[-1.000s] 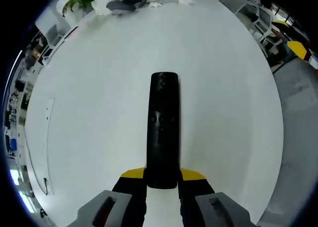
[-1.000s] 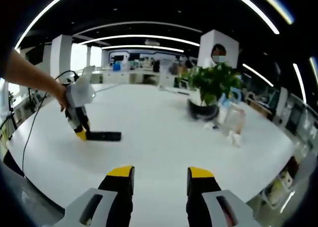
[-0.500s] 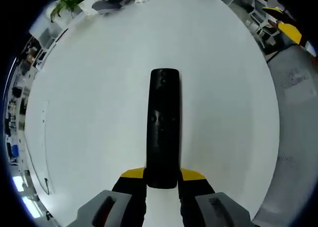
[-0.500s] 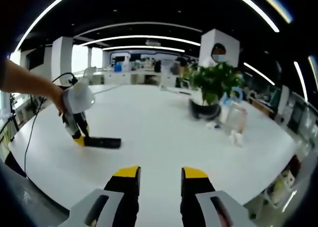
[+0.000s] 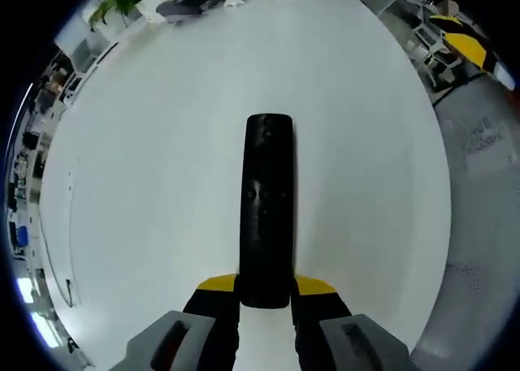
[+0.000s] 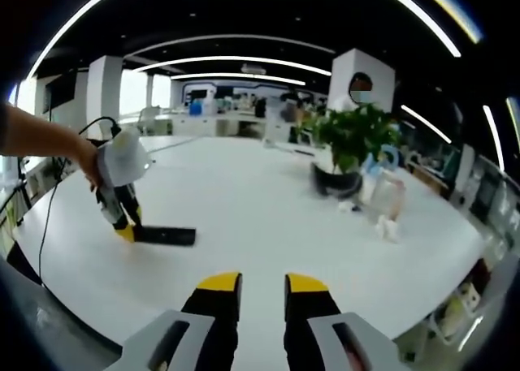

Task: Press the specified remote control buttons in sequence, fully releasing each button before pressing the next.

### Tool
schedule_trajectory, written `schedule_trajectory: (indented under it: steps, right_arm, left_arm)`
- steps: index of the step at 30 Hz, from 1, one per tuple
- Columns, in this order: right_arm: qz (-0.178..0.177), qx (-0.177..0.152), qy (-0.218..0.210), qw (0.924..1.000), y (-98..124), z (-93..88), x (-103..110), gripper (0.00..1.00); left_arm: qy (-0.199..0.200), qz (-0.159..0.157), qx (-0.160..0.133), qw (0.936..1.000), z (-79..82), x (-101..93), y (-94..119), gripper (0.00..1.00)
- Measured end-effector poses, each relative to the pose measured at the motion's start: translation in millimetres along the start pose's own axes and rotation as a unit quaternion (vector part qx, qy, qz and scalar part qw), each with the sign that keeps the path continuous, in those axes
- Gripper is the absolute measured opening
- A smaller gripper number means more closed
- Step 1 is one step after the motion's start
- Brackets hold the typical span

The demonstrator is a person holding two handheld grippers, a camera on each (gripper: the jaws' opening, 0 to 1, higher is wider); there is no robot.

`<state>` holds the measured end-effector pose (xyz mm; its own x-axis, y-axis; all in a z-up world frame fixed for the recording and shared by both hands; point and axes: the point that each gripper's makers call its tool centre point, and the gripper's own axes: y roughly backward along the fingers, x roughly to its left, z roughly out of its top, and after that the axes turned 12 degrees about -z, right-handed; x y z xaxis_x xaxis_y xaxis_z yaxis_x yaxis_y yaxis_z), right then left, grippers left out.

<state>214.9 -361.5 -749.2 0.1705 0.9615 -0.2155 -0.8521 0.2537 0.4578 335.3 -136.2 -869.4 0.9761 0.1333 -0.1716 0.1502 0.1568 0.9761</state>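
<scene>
A long black remote control (image 5: 266, 209) lies on the white table (image 5: 138, 144), pointing away from me. My left gripper (image 5: 266, 286) is shut on its near end, one yellow-tipped jaw on each side. In the right gripper view the same remote (image 6: 165, 235) lies flat at the left, with the left gripper (image 6: 124, 231) clamped on its end and a person's hand (image 6: 85, 161) holding that gripper. My right gripper (image 6: 262, 283) hovers over the table some way right of the remote, its jaws a narrow gap apart with nothing between them.
A potted plant (image 6: 349, 144) in a dark bowl stands at the back right, with clear containers (image 6: 382, 196) beside it. A black cable (image 6: 49, 200) hangs off the table's left edge. Chairs and floor (image 5: 479, 144) lie beyond the table's right edge.
My right gripper's jaws have drawn steadily closer together. The left gripper keeps its hold on the remote; it and its view have shifted only slightly.
</scene>
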Motion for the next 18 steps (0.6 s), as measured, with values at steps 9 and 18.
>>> schedule_trajectory:
  steps: [9,18]
  right_arm:
    - [-0.001,0.001,0.002,1.0000,0.2,-0.3,-0.4,0.13]
    - [-0.001,0.005,0.001,1.0000,0.2,-1.9,-0.6,0.05]
  left_arm:
    - [-0.010,-0.005,0.025,0.9996,-2.8,-12.6,-2.9,0.23]
    - [-0.013,-0.003,0.030,0.9995,-6.2,-20.8,-3.3,0.23]
